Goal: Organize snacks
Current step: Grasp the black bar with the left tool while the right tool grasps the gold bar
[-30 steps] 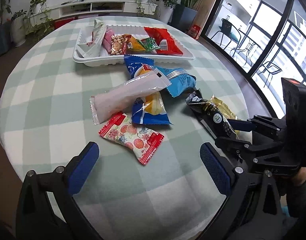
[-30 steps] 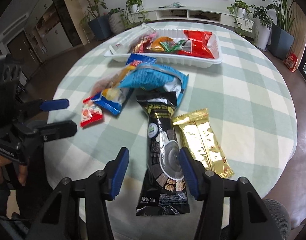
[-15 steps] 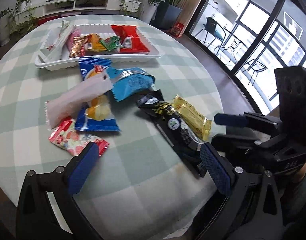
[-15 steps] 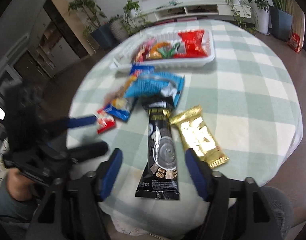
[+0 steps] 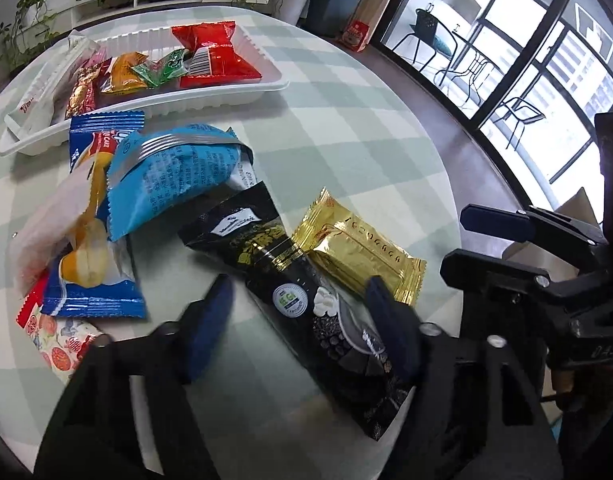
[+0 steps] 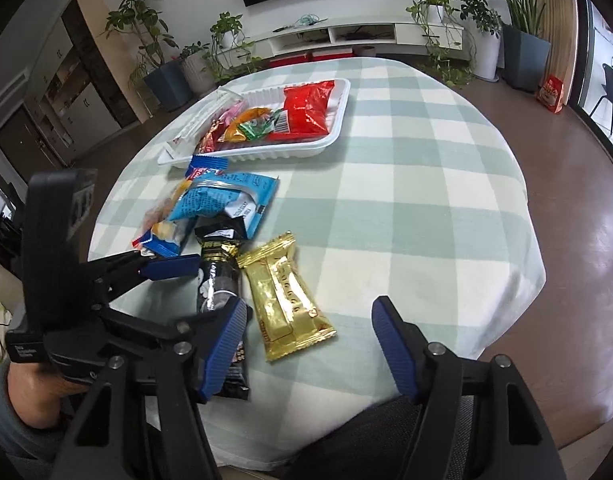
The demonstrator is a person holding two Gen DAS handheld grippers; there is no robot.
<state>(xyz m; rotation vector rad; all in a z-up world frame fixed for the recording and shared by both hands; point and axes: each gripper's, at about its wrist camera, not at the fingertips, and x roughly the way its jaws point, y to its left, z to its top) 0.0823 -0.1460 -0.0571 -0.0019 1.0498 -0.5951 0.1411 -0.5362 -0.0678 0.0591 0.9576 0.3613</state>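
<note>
Item: our left gripper (image 5: 298, 312), jaws wide, straddled the long black foil snack packet (image 5: 306, 300) ready for pickup; our right gripper (image 6: 310, 344) waited open, empty, aside.

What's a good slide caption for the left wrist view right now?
Left gripper, jaws open, straddling the black snack packet beside the gold packet, with the filled white tray behind.

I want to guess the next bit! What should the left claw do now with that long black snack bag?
Probably squeeze shut. The left claw is open with one finger on each side of the black bag, which lies flat on the table. Closing should grip it for the trip to the white tray.
</note>
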